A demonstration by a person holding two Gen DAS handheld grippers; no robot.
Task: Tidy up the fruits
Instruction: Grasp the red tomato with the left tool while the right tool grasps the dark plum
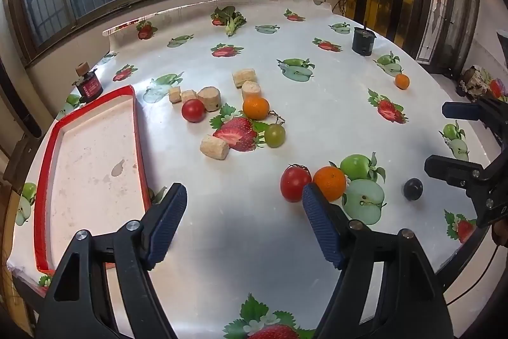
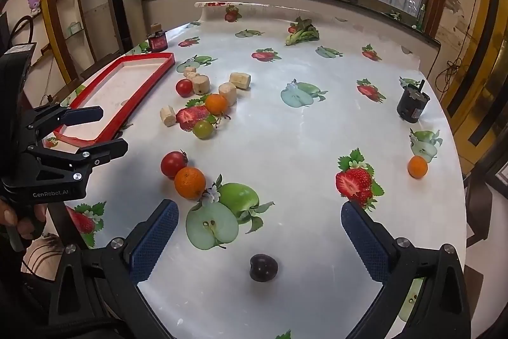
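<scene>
Right wrist view, right gripper [image 2: 258,227] fingers spread empty above dark plum [image 2: 263,267], left gripper [image 1: 244,212] fingers released

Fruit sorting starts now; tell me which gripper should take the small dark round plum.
Right. The dark round plum lies on the table directly between the open right gripper fingers; the open left gripper sits off to its side, nearer the red tomato.
</scene>
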